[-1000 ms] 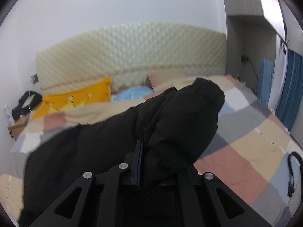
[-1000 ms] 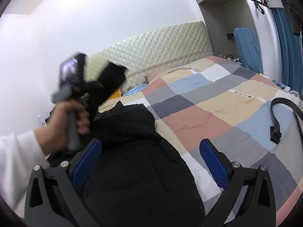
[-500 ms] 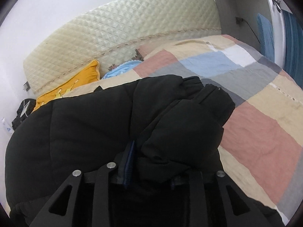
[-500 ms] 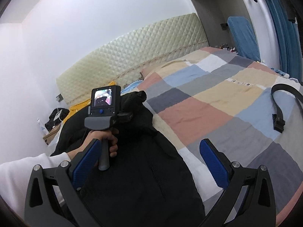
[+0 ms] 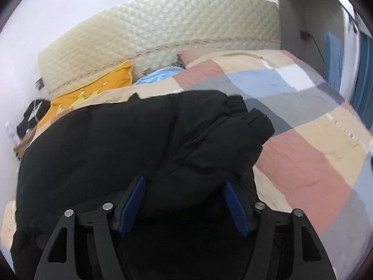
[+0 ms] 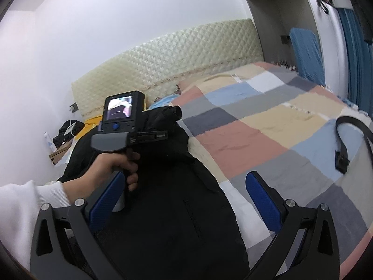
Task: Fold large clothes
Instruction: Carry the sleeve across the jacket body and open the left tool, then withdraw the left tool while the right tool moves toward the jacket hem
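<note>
Patchwork bedspread carries the black puffer jacket, sleeve folded over its body; left gripper has fingers parted around the sleeve, right gripper hovers spread wide above it

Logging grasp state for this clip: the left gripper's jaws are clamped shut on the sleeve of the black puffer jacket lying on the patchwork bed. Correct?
Not quite. The left wrist view shows the left gripper with its jaws open, the sleeve of the black puffer jacket bulging loosely between its blue pads. The jacket does lie on the patchwork bed.
</note>
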A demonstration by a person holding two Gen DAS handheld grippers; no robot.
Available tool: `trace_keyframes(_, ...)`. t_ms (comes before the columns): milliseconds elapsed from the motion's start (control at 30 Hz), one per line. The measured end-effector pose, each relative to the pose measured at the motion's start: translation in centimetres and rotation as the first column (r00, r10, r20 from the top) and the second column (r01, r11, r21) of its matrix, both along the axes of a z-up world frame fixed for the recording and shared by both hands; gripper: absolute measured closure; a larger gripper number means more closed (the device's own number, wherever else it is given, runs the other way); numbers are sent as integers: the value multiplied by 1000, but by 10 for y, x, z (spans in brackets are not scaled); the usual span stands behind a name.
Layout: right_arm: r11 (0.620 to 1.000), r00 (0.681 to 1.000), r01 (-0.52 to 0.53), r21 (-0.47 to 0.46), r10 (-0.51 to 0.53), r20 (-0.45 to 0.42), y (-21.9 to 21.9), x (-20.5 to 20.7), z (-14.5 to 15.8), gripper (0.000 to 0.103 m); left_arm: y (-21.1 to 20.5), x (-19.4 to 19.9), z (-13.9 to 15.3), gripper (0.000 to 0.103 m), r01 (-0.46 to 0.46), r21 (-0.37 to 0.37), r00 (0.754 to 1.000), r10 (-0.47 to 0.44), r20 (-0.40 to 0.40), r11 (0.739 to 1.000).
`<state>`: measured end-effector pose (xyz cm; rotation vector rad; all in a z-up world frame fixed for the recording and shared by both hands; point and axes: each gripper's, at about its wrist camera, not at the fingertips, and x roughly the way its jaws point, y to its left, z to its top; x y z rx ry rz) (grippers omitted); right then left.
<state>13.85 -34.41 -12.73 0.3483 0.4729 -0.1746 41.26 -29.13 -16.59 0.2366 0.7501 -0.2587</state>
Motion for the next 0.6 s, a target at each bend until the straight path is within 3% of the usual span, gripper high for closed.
trace_keyframes(200, 1000, 999, -14, 1, 14, 30, 1, -9, 5, 0, 31, -44, 54, 34, 40, -43, 997, -38, 63, 998)
trace_keyframes(367, 998, 996, -56, -35, 58, 70, 12, -22, 13, 0, 67, -79, 117, 34, 61, -91, 990, -48, 135, 994)
trace_keyframes(467, 997, 993, -53, -55, 59, 105, 16, -28, 21, 0, 93, -105, 158, 34, 65, -88, 977, -46, 208, 994)
trace_keyframes(600, 996, 991, -57, -63, 64, 114, 22, -32, 29, 0, 135, -135, 201, 34, 45, -139, 974, -13, 225, 989)
